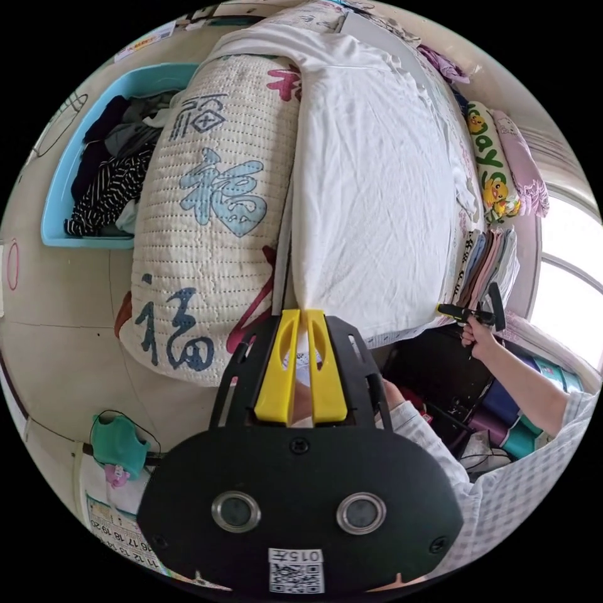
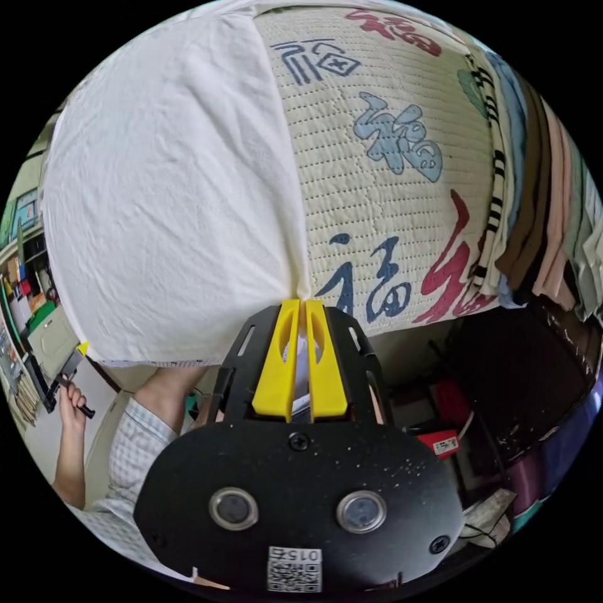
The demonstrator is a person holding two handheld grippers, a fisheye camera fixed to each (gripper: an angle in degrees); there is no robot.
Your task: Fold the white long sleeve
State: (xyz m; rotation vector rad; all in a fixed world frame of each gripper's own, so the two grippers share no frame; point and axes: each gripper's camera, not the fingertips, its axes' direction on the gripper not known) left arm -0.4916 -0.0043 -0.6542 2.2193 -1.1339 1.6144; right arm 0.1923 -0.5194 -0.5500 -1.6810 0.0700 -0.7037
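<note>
White long sleeve [image 1: 370,188]: one, spread on the quilted bed cover [image 1: 213,207], its long axis running straight away from both claws.
Left claw [image 1: 300,364]: jaws pinched on one near hem corner.
Right claw [image 2: 300,358]: jaws pinched on the other near corner.
Nearer: neither; both at the hem.
Basket [image 1: 59,201]: one, with clothes.

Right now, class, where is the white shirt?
The white shirt lies spread on the quilted cover, its near edge pinched by both grippers: the left gripper and the right gripper, each at a corner.
</note>
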